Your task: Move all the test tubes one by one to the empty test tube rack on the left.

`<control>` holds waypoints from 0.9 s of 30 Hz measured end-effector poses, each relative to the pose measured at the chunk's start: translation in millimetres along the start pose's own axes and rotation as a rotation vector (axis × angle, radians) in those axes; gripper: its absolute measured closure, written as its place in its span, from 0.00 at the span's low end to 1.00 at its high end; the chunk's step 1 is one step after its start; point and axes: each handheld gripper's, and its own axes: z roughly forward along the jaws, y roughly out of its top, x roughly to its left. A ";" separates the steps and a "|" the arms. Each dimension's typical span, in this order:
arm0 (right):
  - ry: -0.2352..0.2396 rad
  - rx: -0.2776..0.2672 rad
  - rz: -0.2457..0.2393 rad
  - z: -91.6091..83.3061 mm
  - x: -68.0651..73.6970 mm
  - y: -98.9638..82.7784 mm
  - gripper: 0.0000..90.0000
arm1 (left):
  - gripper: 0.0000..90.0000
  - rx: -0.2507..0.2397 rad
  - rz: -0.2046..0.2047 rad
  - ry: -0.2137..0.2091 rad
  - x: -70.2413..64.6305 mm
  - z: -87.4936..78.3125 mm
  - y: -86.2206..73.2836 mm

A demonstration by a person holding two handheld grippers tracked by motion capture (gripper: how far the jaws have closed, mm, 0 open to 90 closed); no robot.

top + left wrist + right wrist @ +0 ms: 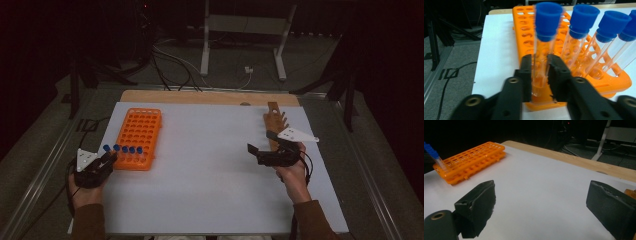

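The tube [543, 50], blue-capped, stood at the near left corner of the orange rack [139, 131] on the white table [210, 175], first of a row of five. The left gripper [540, 72] had closed on its lower part. The right gripper [260, 152] hovered wide open and empty beside a wooden rack [274, 120].
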 end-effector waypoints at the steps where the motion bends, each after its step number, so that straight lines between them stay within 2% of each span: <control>1: -0.001 0.001 -0.001 0.1 0.0 -0.2 0.10 | 0.87 0.011 0.003 0.001 -0.1 0.4 0.3; 3: -0.001 0.001 -0.001 -0.1 0.0 -0.6 0.10 | 0.87 0.041 0.012 0.003 -1.0 3.3 -0.7; 5: -0.003 0.002 -0.002 -0.9 0.1 -1.1 0.10 | 0.87 0.043 0.015 0.003 -1.7 3.8 -1.7; 8: -0.018 -0.001 -0.011 -3.7 -0.1 -2.3 0.10 | 0.85 0.032 -0.005 -0.003 -0.3 1.1 -2.6; 13: -0.049 -0.003 -0.035 -13.1 -0.1 -8.8 0.10 | 0.68 -0.036 -0.051 -0.030 3.3 -14.6 0.0; 17: -0.067 -0.014 -0.029 -22.5 -2.6 -19.9 0.10 | 0.55 -0.103 -0.069 -0.069 0.4 -27.9 5.3; 23: -0.088 -0.030 -0.029 -35.0 -6.9 -36.1 0.07 | 0.31 -0.179 -0.042 -0.107 -13.9 -39.9 12.0; 26: -0.099 -0.045 -0.021 -41.3 -9.0 -43.0 0.05 | 0.19 -0.193 -0.035 -0.128 -18.9 -42.9 13.7; 27: -0.100 -0.049 -0.020 -43.1 -9.5 -45.0 0.04 | 0.18 -0.195 -0.031 -0.136 -20.0 -43.4 14.0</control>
